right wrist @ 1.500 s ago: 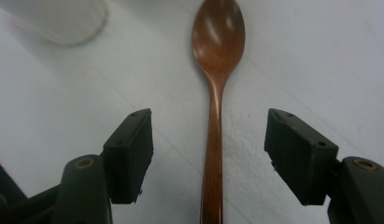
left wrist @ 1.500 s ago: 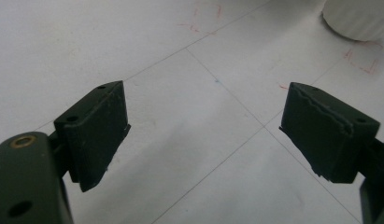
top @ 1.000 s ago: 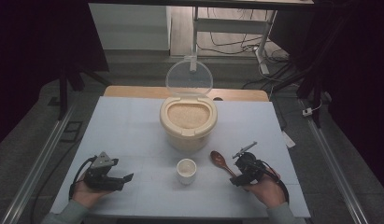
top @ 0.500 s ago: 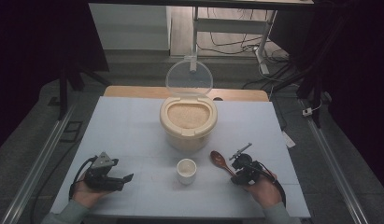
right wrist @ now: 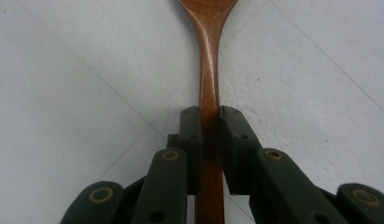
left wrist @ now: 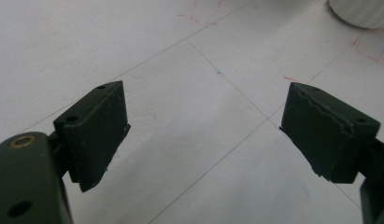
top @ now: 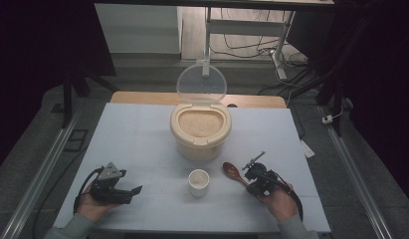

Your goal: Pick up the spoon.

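A: Right tool has just been closing, and there it is, pads pressed on the handle of the wooden spoon. That's the pick-up step, I'd say, with the grip only now made.

B: And the spoon lies flat on the bench, just right of the small white cup, bowl end pointing up toward the rice container.

A: From the high view, the right tool sits at the handle end, hand behind it. The spoon hasn't left the surface as far as I can tell.

B: The left tool?

A: Well left of the cup, resting low at the bench, jaws wide apart with nothing between them. Idle for now.

B: So what does the next move need?

A: My guess: a clean lift, keeping the handle from slipping or twisting in that narrow pinch, then a swing over the cup side toward the open container, whose clear lid stands up behind the grain.
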Available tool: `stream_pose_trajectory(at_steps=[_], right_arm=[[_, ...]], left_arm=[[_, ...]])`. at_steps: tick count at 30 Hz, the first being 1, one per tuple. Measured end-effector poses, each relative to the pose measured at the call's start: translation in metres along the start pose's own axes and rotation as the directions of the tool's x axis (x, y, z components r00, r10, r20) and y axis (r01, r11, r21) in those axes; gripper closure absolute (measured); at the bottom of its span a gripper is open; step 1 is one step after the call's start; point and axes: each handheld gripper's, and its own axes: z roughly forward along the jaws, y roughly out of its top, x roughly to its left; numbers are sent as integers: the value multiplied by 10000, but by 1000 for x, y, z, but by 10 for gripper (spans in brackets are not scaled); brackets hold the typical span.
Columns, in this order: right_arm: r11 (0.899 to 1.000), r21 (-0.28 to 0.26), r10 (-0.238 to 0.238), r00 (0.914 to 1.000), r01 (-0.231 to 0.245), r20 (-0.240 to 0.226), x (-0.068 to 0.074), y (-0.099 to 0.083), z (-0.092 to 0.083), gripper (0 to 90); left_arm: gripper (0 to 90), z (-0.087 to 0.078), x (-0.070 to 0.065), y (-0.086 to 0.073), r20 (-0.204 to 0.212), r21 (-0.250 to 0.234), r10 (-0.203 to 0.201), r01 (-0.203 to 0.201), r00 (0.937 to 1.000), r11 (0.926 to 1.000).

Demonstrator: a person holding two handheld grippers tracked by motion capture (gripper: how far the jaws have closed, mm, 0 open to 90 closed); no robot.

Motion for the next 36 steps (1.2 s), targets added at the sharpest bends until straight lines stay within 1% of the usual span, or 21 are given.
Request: stream_pose_trajectory(at_steps=[3, 4, 8, 10, 11, 12, 14, 15, 16, 17, 18, 19, 20, 21, 22, 23, 24, 27, 28, 29, 36], right_arm=[[10000, -22, -34, 10000, 33, -62, -1, 0, 0, 795], [9999, -124, -3, 9998, 1, -211, -2, -1, -2, 795], [9995, -325, -2, 9998, -5, -209, -4, -3, -6, 795], [9984, -568, 39, 9999, -48, -150, -5, -4, -11, 796], [9979, -648, 42, 9998, -56, -209, -6, -4, -13, 795], [9955, -938, 80, 9994, -111, -334, -8, -6, -19, 795], [9948, -1011, 67, 9994, -102, -349, -9, -7, -21, 795], [9910, -1335, 48, 9990, -107, -441, -11, -9, -27, 795], [9910, -1335, 48, 9990, -107, -441, -11, -9, -27, 795], [9869, -1609, -21, 9987, -62, -514, -13, -10, -33, 796], [9869, -1609, -21, 9987, -62, -514, -13, -10, -33, 796], [9815, -1916, -87, 9978, -40, -654, -13, -12, -41, 795], [9815, -1916, -87, 9978, -40, -654, -13, -12, -41, 795], [9767, -2147, -167, 9967, -6, -789, -14, -13, -46, 795], [9767, -2147, -167, 9967, -6, -789, -14, -13, -46, 795], [9709, -2393, -357, 9951, 126, -925, -14, -15, -52, 795], [9709, -2393, -357, 9951, 126, -925, -14, -15, -52, 795], [9574, -2877, -606, 9909, 235, -1205, -15, -18, -63, 795], [9574, -2877, -606, 9909, 235, -1205, -15, -18, -63, 795], [9501, -3104, -742, 9891, 313, -1273, -13, -18, -69, 795], [9364, -3445, -1251, 9809, 671, -1489, -6, -15, -72, 796]], left_arm=[[146, 0, 1, 0, -9, 10, -21, 21, 10000, 10000], [146, 1, 1, 0, -17, 20, -23, 23, 10000, 10000], [146, 1, 1, 0, -34, 33, -28, 28, 10000, 10000], [146, 1, 1, -1, -39, 30, -27, 27, 10000, 10000], [146, 0, 1, -1, -39, 28, -28, 28, 10000, 10000], [146, 0, 1, -1, -37, 19, -31, 31, 10000, 10000], [146, 0, 1, -1, -22, 14, -26, 26, 10000, 10000], [147, 0, 1, -1, -28, 18, -27, 28, 10000, 10000], [147, 0, 1, -1, -29, 16, -27, 27, 10000, 10000], [146, 0, 1, -1, -28, 17, -22, 22, 10000, 10000], [146, 0, 1, -1, -27, 17, -23, 23, 10000, 10000], [147, 0, 1, -1, -36, 14, -25, 25, 10000, 10000], [147, 0, 1, -1, -33, 15, -24, 24, 10000, 10000], [147, 0, 1, -1, -29, 17, -23, 23, 10000, 10000], [147, 0, 1, -1, -29, 20, -21, 21, 10000, 10000], [147, 0, 1, -1, -30, 19, -25, 25, 10000, 10000], [147, 0, 1, -1, -19, 14, -26, 26, 10000, 10000], [148, -1, 1, -1, -39, -5, -21, 21, 10000, 10000], [148, -1, 1, -1, -43, -9, -24, 24, 10000, 10000], [148, -1, 1, -1, -43, -10, -26, 26, 10000, 10000], [148, 0, 1, -1, -52, 7, -40, 40, 10000, 10000]])
